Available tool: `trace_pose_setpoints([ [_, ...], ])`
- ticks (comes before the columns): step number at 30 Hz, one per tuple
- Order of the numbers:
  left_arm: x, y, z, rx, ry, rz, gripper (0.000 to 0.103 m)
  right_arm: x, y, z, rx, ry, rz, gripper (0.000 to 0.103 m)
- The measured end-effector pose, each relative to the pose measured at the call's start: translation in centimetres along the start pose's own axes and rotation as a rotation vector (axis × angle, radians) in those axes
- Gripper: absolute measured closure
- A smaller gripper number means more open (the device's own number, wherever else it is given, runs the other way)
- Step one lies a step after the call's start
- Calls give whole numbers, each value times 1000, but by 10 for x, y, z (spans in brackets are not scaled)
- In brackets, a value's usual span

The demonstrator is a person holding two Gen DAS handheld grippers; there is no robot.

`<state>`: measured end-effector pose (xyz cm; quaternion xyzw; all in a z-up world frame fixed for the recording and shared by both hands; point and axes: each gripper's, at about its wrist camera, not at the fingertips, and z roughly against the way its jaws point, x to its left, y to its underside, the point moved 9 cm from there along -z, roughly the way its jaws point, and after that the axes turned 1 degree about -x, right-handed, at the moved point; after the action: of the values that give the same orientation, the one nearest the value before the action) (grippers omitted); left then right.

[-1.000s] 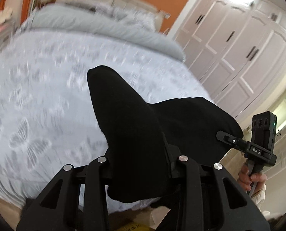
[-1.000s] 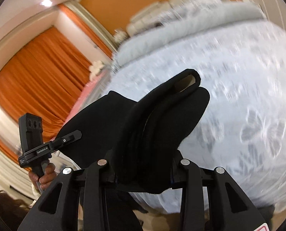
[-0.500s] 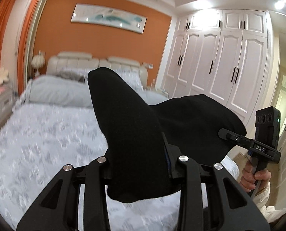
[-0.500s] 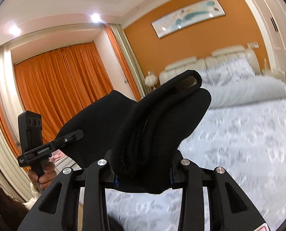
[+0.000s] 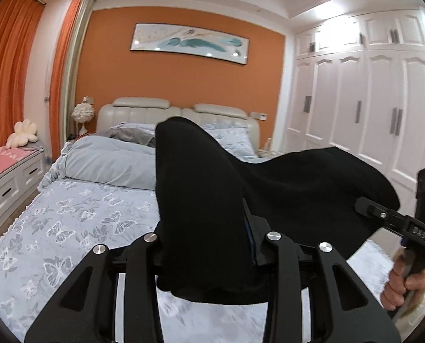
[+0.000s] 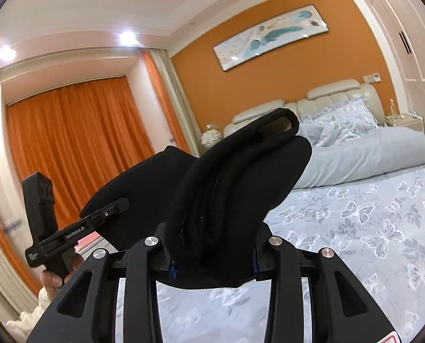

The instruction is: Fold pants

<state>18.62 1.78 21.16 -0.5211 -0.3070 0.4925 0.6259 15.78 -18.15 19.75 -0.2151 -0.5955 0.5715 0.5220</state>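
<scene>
Black pants hang stretched between my two grippers above the bed. My left gripper is shut on one bunched end, which stands up thick between its fingers and hides the pads. In the right wrist view my right gripper is shut on the other end of the pants, folded in several layers. The cloth spans sideways to the other gripper in each view: the right gripper at the right edge, the left gripper at the left, each held by a hand.
A bed with a grey butterfly-print cover lies below and ahead, with a rolled grey duvet and pillows by the headboard. White wardrobes stand at the right, orange curtains and a low drawer bench at the left.
Both grippers have risen with the pants and tilted up: the views swung from looking down on the bed cover to looking level across the room. The grip on the cloth looks the same.
</scene>
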Motion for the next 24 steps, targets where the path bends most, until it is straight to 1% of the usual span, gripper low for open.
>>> trace_pose_setpoints([
  [2, 14, 8, -46, 0, -35, -9, 68, -28, 4, -36, -6, 18, -16, 69],
  [4, 23, 17, -81, 3, -63, -20, 68, -54, 10, -68, -18, 34, -27, 69],
  [5, 29, 26, -108, 12, -81, -25, 68, -70, 15, -85, -19, 44, -36, 69],
  [8, 42, 52, -161, 37, -119, -34, 68, -115, 37, -135, 7, 81, -74, 69],
  [9, 47, 66, -184, 52, -136, -39, 68, -129, 47, -149, 21, 93, -86, 69],
  [11, 56, 95, -224, 99, -150, -29, 68, -163, 76, -183, 67, 128, -107, 69],
  [12, 61, 109, -238, 121, -155, -26, 68, -174, 86, -193, 85, 139, -116, 69],
  [14, 70, 139, -268, 166, -162, -18, 68, -204, 120, -219, 145, 167, -147, 69],
  [16, 82, 179, -297, 233, -165, 10, 68, -230, 156, -236, 203, 193, -179, 69],
  [17, 88, 201, -311, 279, -164, 34, 68, -241, 176, -245, 246, 203, -195, 68],
  [18, 94, 221, -320, 321, -163, 53, 68, -250, 198, -251, 301, 214, -205, 68],
  [19, 98, 241, -328, 370, -162, 72, 67, -262, 225, -256, 383, 245, -211, 63],
  [20, 104, 261, -333, 422, -167, 95, 64, -269, 241, -255, 425, 251, -220, 53],
  [21, 112, 280, -332, 459, -169, 124, 56, -272, 245, -247, 418, 207, -261, 52],
  [22, 119, 288, -324, 458, -152, 147, 46, -277, 239, -235, 406, 217, -289, 52],
  [23, 125, 285, -312, 436, -171, 139, 42, -282, 230, -222, 387, 265, -275, 44],
  [24, 127, 279, -300, 420, -193, 122, 39, -282, 221, -211, 367, 299, -253, 42],
])
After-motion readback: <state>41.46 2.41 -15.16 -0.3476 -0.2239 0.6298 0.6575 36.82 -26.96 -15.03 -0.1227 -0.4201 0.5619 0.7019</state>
